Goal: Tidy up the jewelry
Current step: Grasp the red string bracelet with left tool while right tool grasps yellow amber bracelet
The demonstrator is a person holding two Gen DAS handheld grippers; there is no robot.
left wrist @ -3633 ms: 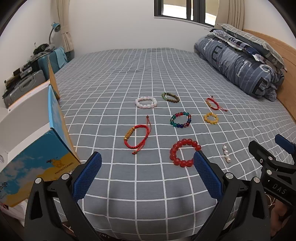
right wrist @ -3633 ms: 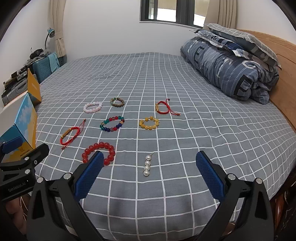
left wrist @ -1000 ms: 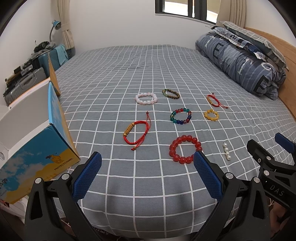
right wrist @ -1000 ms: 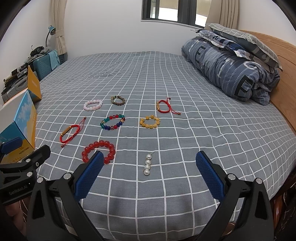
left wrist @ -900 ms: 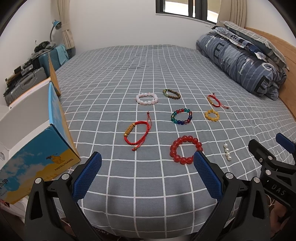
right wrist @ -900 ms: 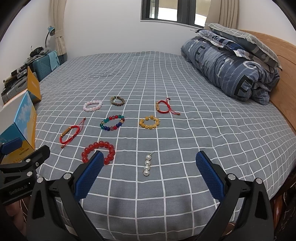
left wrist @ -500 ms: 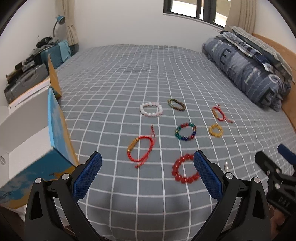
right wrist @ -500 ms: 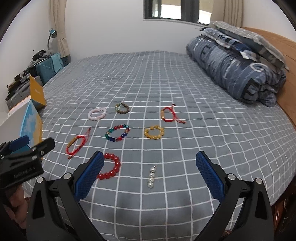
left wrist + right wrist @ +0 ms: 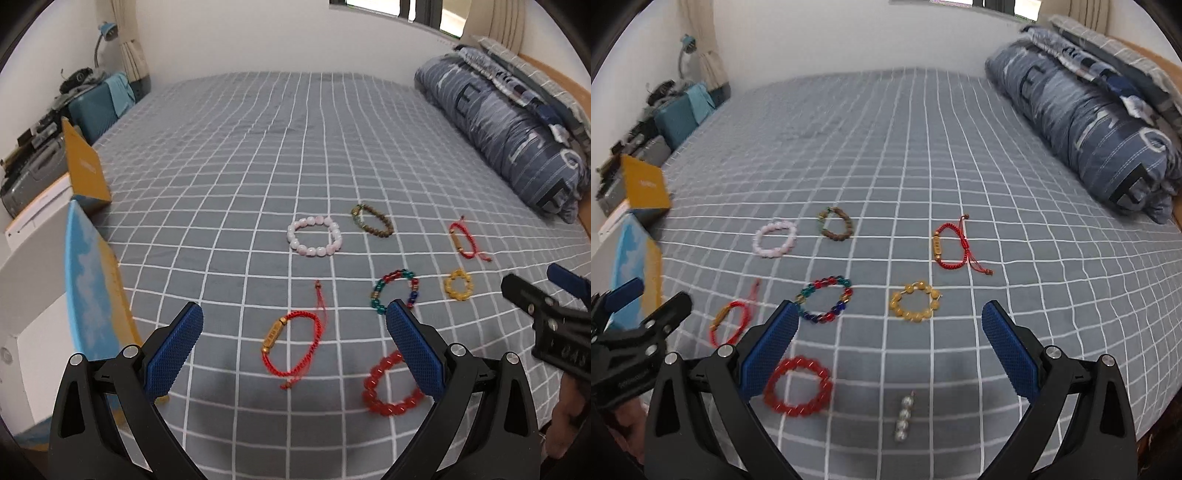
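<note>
Several bracelets lie on the grey checked bedspread (image 9: 258,155). In the left wrist view: a red cord bracelet (image 9: 293,345), a red bead bracelet (image 9: 391,387), a multicolour bead bracelet (image 9: 395,291), a pink one (image 9: 314,236), a brown one (image 9: 371,219), a yellow one (image 9: 458,285) and a second red cord one (image 9: 463,240). My left gripper (image 9: 293,350) is open above the red cord bracelet. My right gripper (image 9: 890,343) is open and empty, between the yellow bracelet (image 9: 915,301) and a short pearl string (image 9: 905,419).
An open white and blue box (image 9: 55,295) stands at the bed's left edge. A rolled blue duvet (image 9: 517,122) and pillows lie along the right side. Suitcases and clutter (image 9: 92,103) sit beyond the left edge.
Both grippers have moved forward and down over the bed, so the bracelets sit closer. Both stay open and empty. The jewelry has not moved.
</note>
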